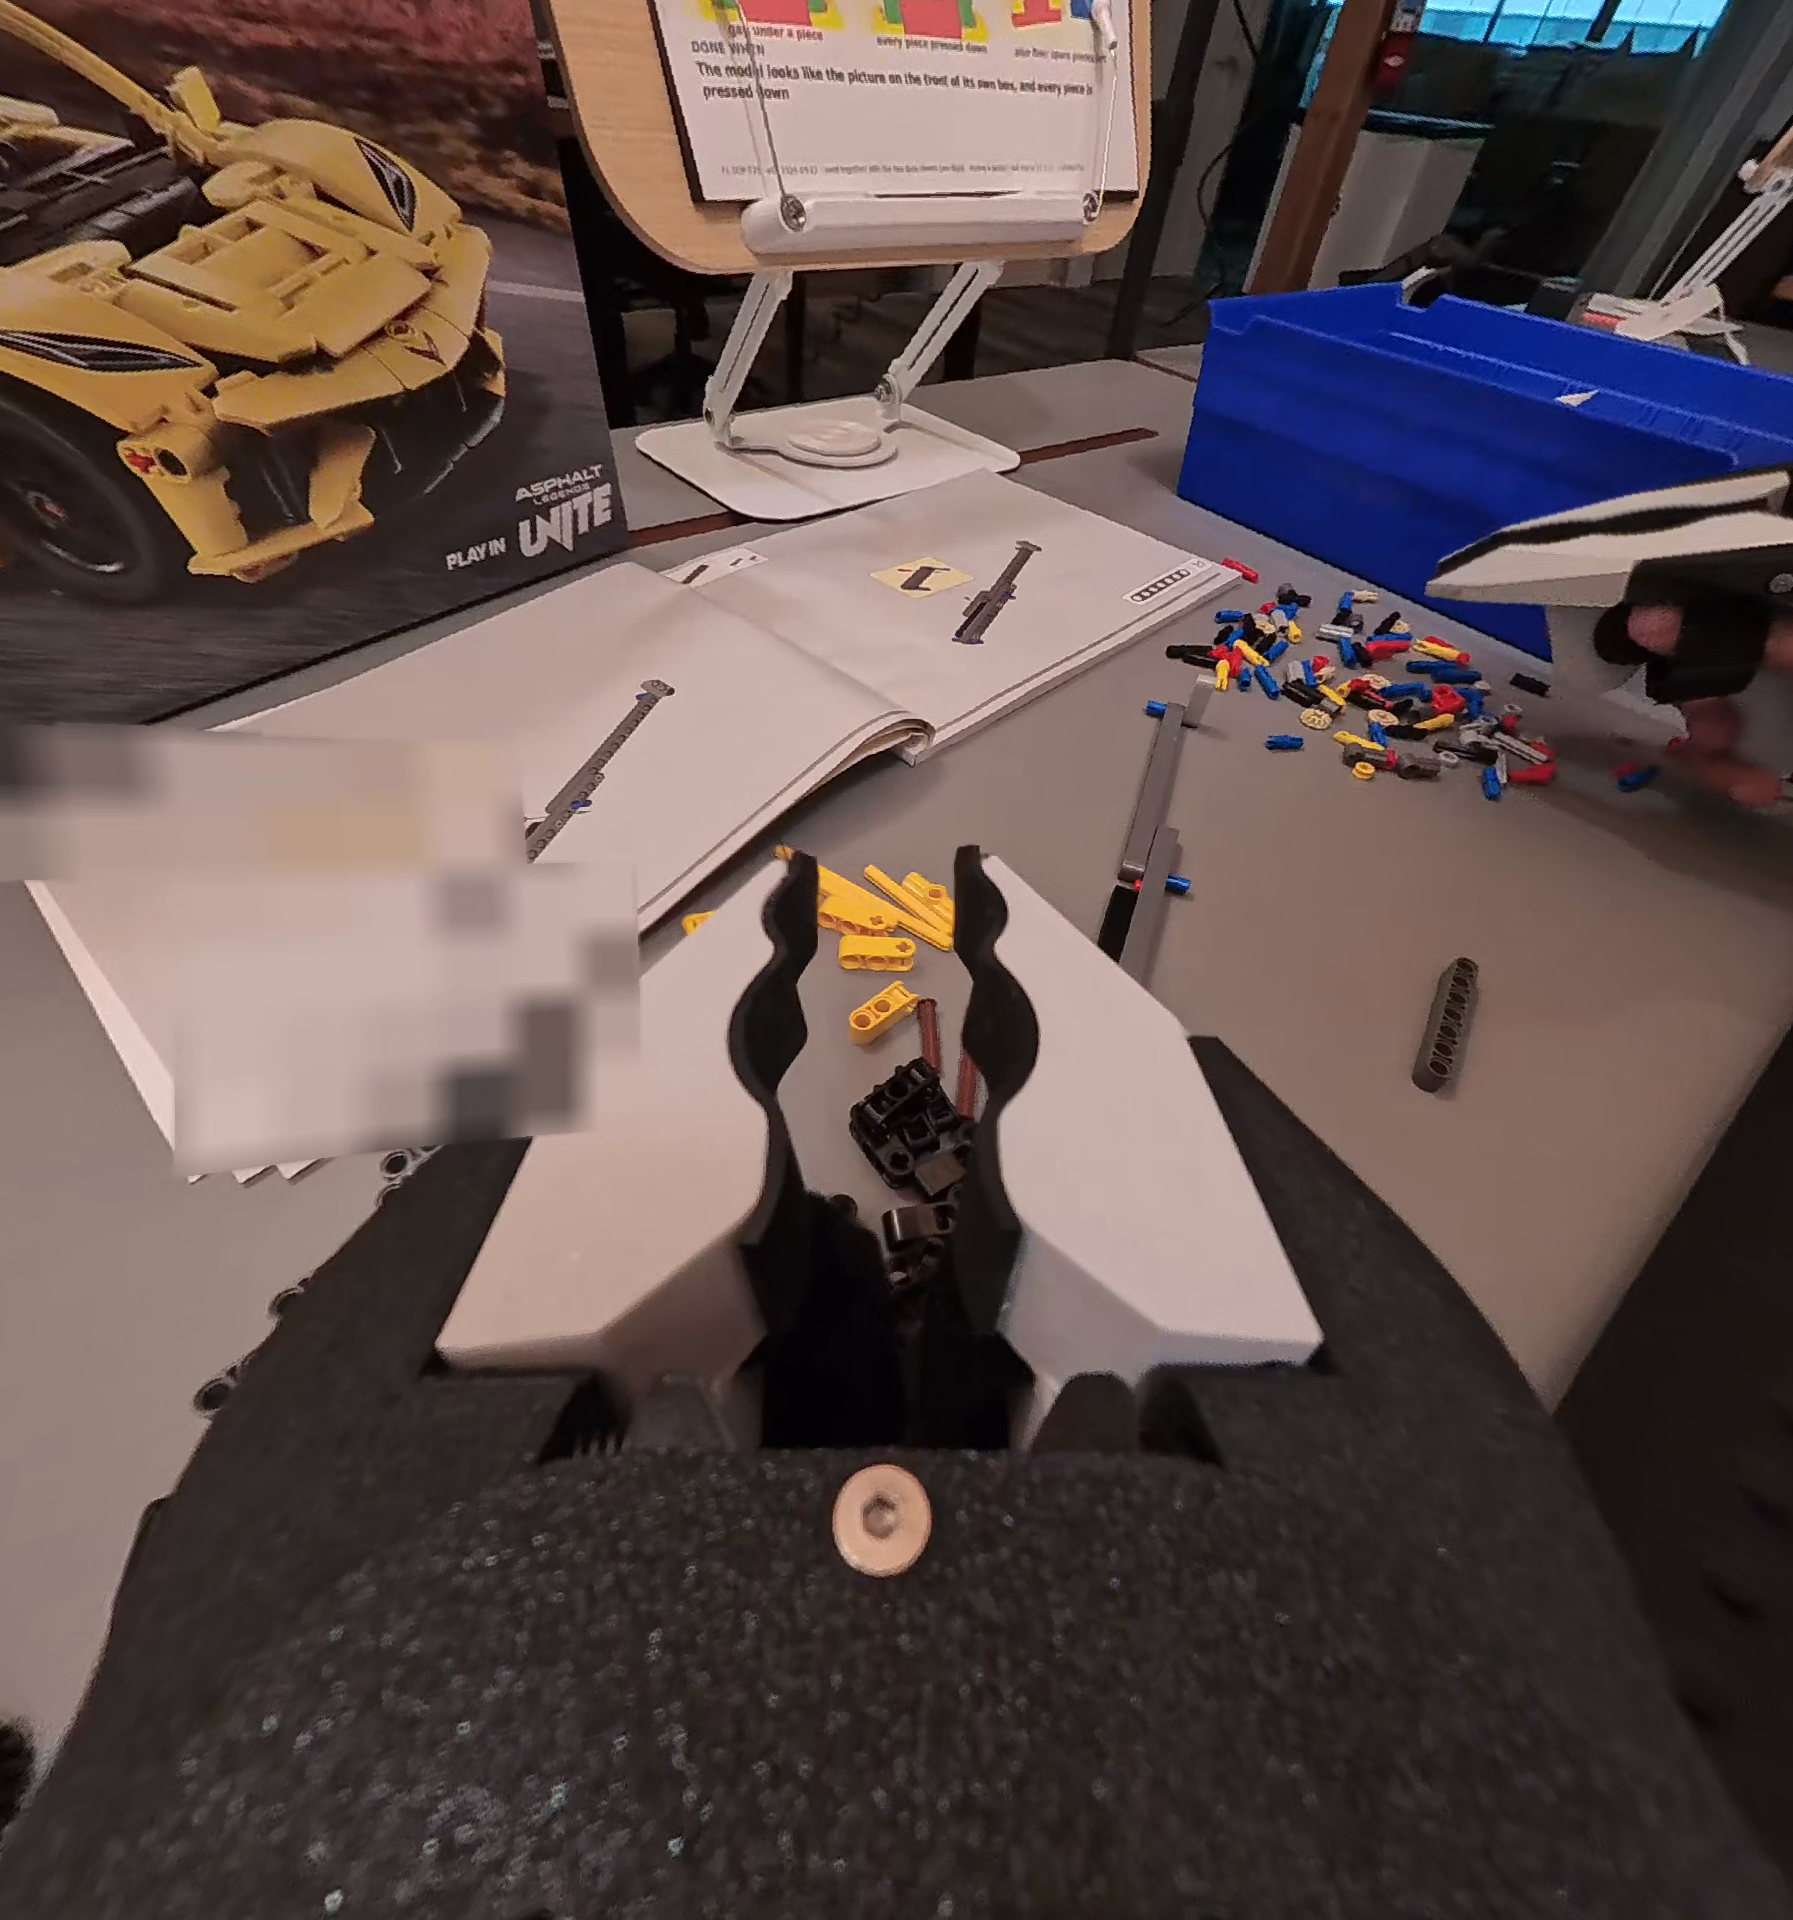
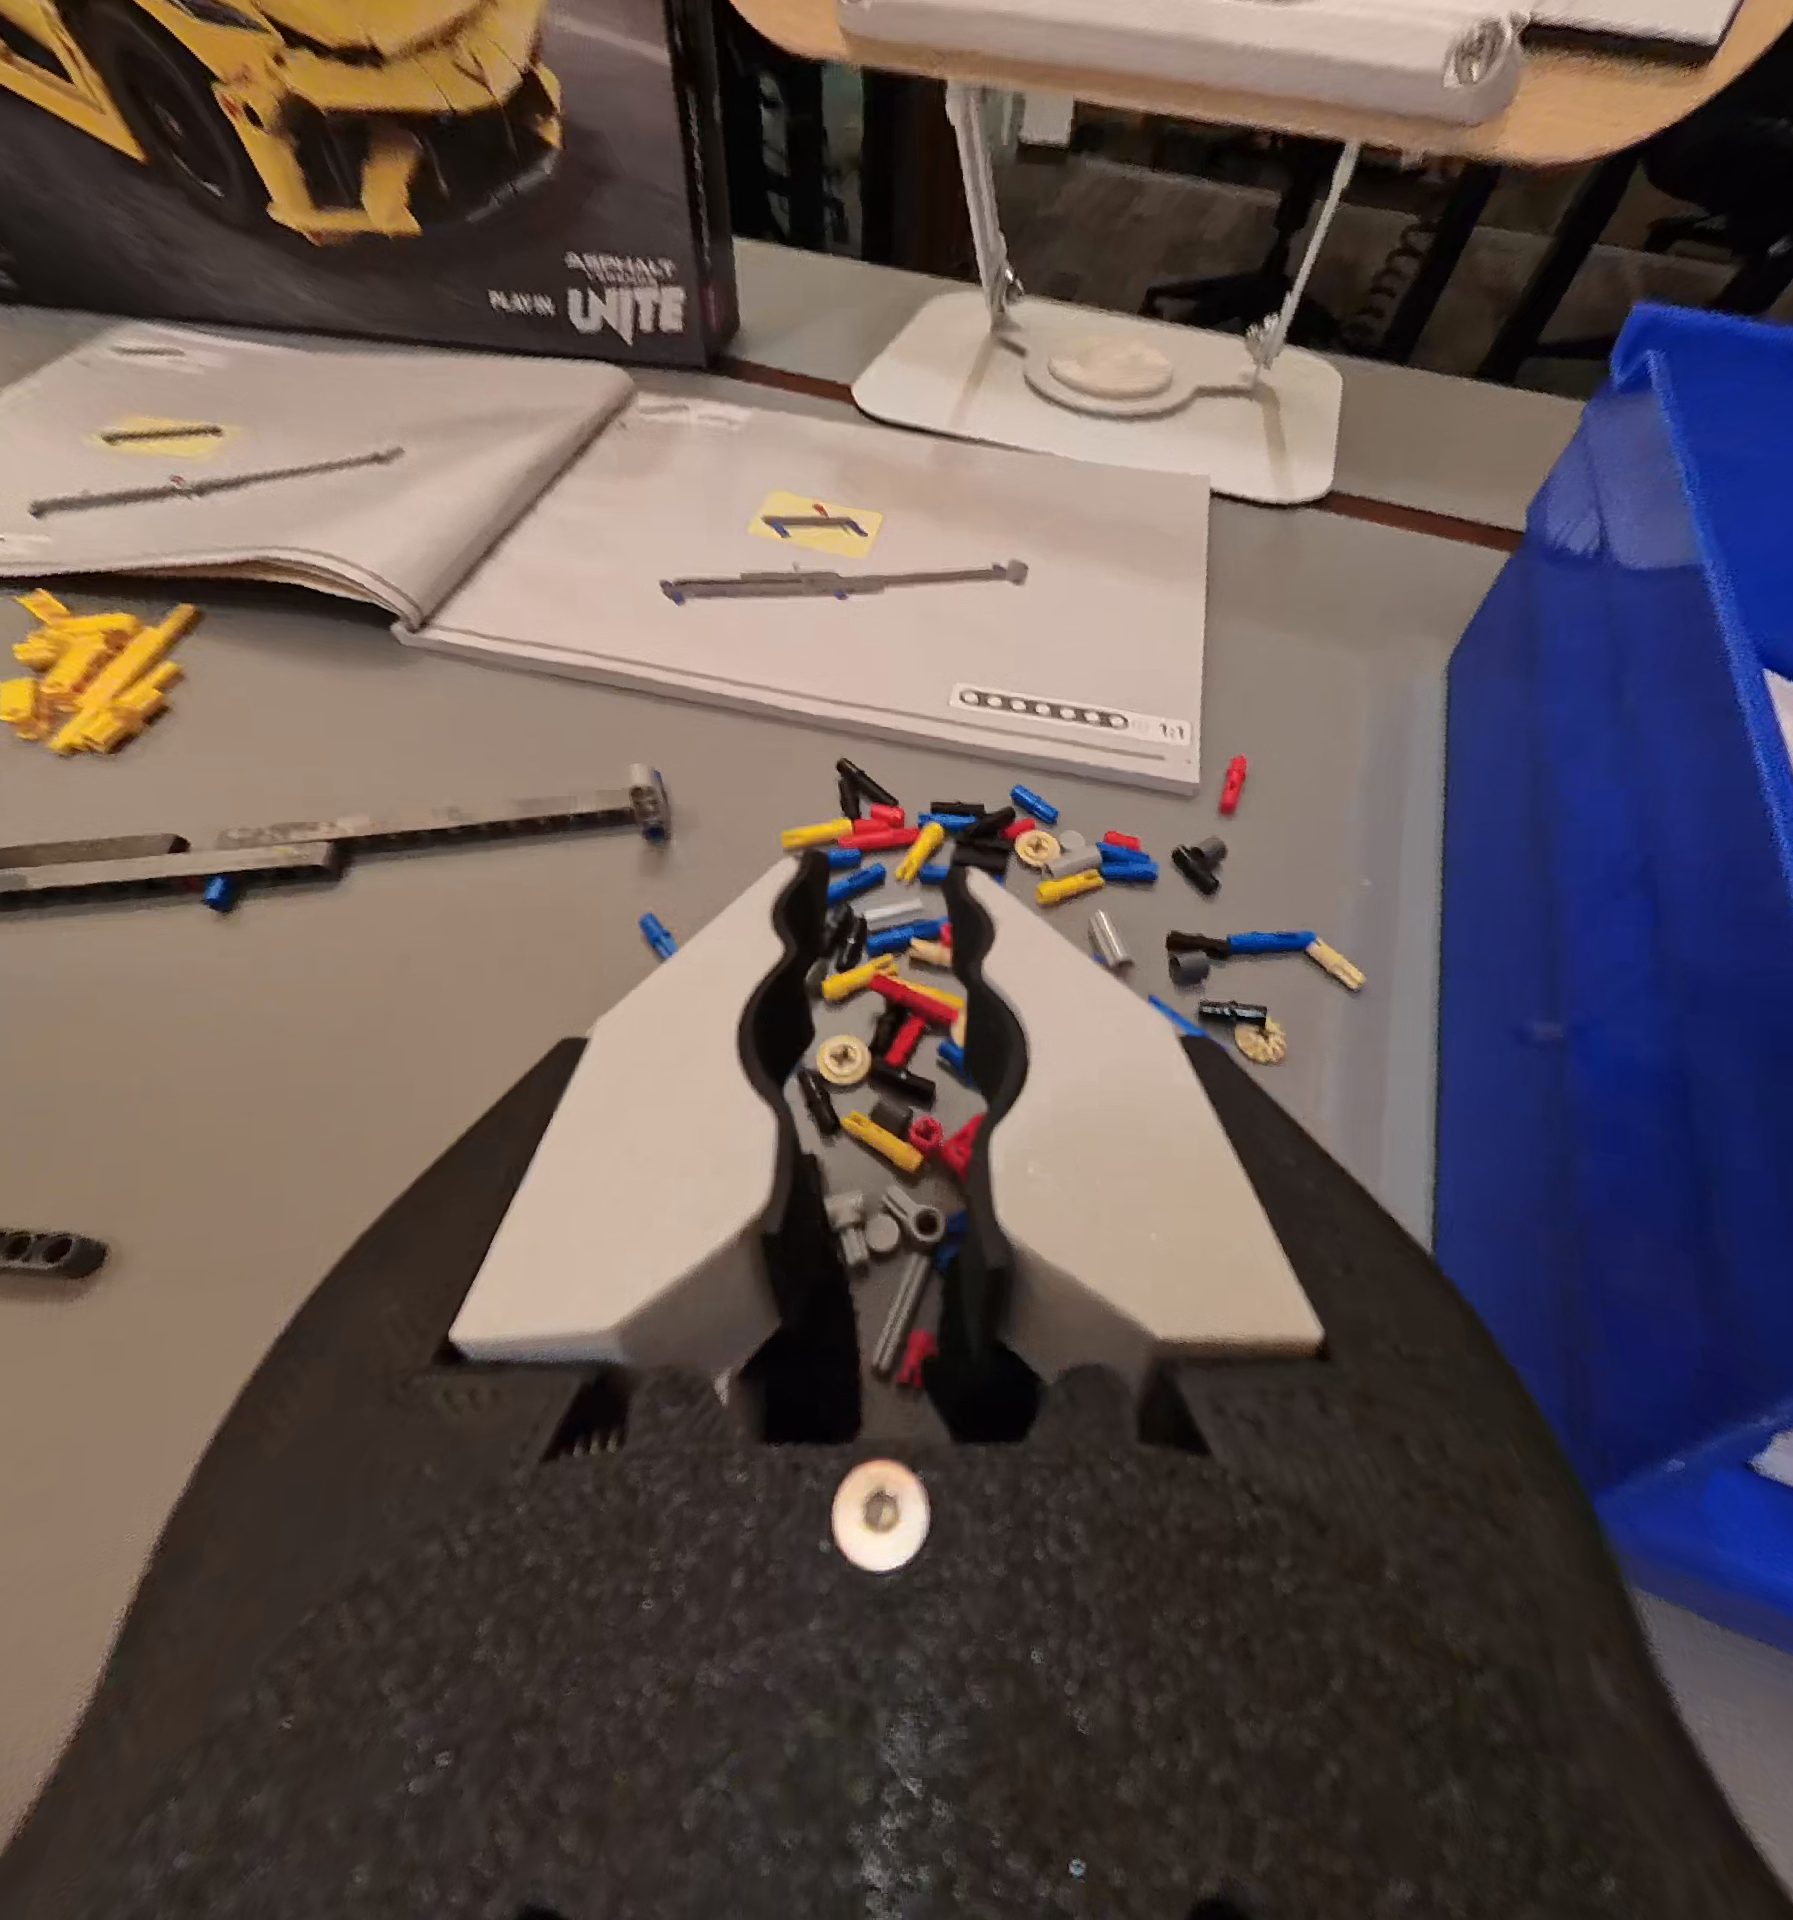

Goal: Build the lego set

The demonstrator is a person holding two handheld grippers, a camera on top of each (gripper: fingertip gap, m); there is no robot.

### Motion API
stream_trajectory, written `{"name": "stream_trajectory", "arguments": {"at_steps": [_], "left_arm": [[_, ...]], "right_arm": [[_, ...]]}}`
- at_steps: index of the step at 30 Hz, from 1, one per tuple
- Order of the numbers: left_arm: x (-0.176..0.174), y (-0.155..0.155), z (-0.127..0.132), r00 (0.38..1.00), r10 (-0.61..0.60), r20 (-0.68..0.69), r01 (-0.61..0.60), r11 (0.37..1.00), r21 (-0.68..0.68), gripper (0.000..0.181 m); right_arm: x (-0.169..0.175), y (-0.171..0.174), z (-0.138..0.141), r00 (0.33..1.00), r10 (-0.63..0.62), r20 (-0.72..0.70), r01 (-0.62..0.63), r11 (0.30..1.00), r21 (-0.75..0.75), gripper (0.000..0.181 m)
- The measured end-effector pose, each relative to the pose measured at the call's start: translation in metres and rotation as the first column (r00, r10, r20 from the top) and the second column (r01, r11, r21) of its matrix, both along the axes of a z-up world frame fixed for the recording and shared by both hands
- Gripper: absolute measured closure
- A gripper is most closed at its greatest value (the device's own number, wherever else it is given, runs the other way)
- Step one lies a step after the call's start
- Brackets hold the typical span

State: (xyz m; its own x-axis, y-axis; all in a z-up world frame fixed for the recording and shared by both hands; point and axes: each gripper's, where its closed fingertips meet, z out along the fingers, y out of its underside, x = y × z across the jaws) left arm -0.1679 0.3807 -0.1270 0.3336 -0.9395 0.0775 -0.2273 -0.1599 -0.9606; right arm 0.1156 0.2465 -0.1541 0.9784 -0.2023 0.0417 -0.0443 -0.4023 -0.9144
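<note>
Right tool [image 2: 887, 883] agape over pins [image 2: 902, 997]

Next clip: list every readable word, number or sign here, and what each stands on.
I leave the wording itself unquoted; writing stands on:
Set box: white logo print at its lower right corner, legible.
Sheet on the wooden stand: black printed lines, largely legible; bottom line too small.
Instruction booklet: small page number at the right page's corner, blurred.
</note>
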Motion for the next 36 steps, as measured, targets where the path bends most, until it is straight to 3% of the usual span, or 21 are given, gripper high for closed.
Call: {"name": "stream_trajectory", "arguments": {"at_steps": [7,11,16,25,36], "left_arm": [[0.004,-0.008,-0.006,0.999,-0.041,-0.024,0.040,0.999,-0.018,0.157],[0.005,-0.011,-0.009,0.998,-0.055,-0.044,0.054,0.998,-0.013,0.157],[0.006,-0.011,-0.009,0.997,-0.054,-0.050,0.054,0.999,0.005,0.157],[0.008,-0.012,-0.012,0.996,-0.066,-0.061,0.066,0.998,-0.008,0.157],[0.008,-0.012,-0.013,0.996,-0.066,-0.065,0.066,0.998,-0.008,0.157]], "right_arm": [[-0.001,0.000,-0.031,0.998,-0.001,-0.062,-0.011,0.980,-0.197,0.159],[0.024,0.004,-0.036,0.997,-0.070,-0.031,0.059,0.959,-0.278,0.155],[0.032,0.014,-0.039,0.999,-0.050,-0.007,0.046,0.955,-0.294,0.154],[0.029,0.040,-0.052,0.993,-0.037,-0.108,0.000,0.945,-0.327,0.154],[0.030,0.041,-0.059,0.998,-0.034,-0.047,0.014,0.928,-0.372,0.154]]}}
